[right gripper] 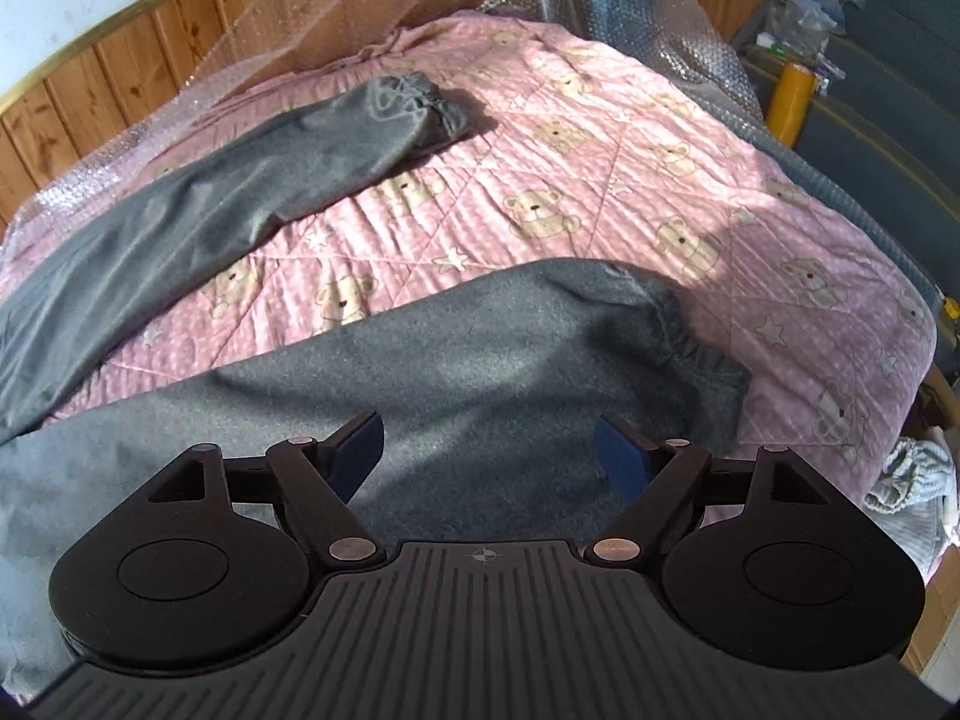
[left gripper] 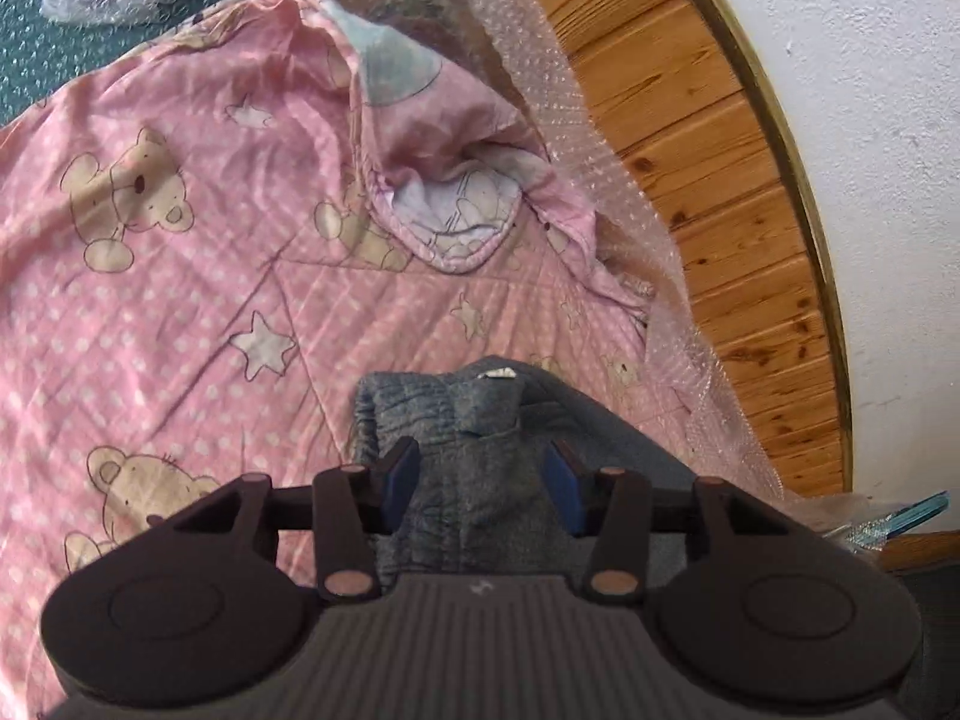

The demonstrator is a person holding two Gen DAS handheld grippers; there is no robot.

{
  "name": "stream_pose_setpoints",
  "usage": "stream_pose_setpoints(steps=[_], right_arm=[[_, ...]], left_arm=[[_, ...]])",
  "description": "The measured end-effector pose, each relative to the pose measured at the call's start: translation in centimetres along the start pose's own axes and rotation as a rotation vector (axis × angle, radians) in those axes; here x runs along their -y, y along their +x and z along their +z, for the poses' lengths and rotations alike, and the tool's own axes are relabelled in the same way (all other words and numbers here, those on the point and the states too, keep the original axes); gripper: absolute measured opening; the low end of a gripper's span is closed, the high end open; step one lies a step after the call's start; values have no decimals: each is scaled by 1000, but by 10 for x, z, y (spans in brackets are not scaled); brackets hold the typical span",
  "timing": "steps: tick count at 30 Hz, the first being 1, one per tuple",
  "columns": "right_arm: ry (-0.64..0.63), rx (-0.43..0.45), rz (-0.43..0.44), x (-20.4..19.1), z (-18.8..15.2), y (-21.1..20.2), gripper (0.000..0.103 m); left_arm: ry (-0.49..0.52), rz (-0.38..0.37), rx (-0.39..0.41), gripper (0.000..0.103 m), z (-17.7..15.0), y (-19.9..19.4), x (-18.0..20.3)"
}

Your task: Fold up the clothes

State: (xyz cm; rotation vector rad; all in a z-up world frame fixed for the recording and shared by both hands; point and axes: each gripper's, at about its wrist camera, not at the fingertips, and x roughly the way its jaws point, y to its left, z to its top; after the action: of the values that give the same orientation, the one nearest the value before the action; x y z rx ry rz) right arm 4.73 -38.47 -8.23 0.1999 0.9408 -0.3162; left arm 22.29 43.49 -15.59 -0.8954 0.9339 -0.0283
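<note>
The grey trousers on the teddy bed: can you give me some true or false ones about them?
1. The grey trousers lie on a pink teddy-bear quilt. True.
2. The two legs lie stacked together. False: they lie apart, quilt showing between them.
3. The right tongs are clamped shut. False: they stand wide open above the near leg.
4. Wooden boards line the wall. True.
5. The quilt is blue. False: pink.

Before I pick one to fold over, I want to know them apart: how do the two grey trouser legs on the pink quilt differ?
The far leg lies narrow and slanted toward the wooden wall, while the near leg spreads wide just ahead of the right gripper. The far leg's cuff is in full sunlight; the near leg's cuff is partly shaded. Both are grey, with gathered cuffs, lying flat on the quilt.
</note>
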Motion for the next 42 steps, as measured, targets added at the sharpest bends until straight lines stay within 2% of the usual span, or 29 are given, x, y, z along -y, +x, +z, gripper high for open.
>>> stream_pose_setpoints(steps=[2,4,7,10,13,18,20,21,27,29,31,33,34,35,36,38,42], right_arm=[[-8,-2,6,-3,14,14,81],[-11,-3,12,-7,31,29,81],[-10,-3,45,-16,58,51,81],[-46,-8,72,-33,79,71,81],[-92,-14,88,-52,97,90,81],[-113,-36,137,-74,126,129,81],[-106,-37,152,-78,149,148,82],[-102,-25,151,-78,165,158,82],[-68,56,83,-63,266,224,93],[-43,20,45,-51,290,258,94],[-31,-21,62,-45,304,285,92],[-32,-59,116,-45,311,307,84],[-38,-73,160,-47,313,312,58],[-49,-95,207,-51,314,315,11],[-73,-98,221,-57,314,314,9],[-125,-31,246,-63,314,293,5],[-123,110,351,-28,304,211,5]], left_arm=[[2,62,-8,46,-1,6,-3],[-21,66,15,47,-2,7,-6],[-55,7,21,47,-1,9,-7],[-29,-72,-2,46,1,10,3],[-23,-109,33,45,5,5,8],[-41,-79,-29,47,8,31,2],[-34,-94,-37,44,8,37,5],[-14,-110,-25,36,8,34,10],[47,-107,31,28,8,7,33],[48,-100,43,27,9,-2,35],[42,-107,62,27,10,-12,35],[29,-119,86,27,12,-21,35],[24,-124,95,26,13,-25,36],[24,-131,105,26,15,-29,38],[23,-143,117,25,16,-33,39],[24,-174,135,24,17,-42,42],[54,-226,141,23,9,-77,40]])
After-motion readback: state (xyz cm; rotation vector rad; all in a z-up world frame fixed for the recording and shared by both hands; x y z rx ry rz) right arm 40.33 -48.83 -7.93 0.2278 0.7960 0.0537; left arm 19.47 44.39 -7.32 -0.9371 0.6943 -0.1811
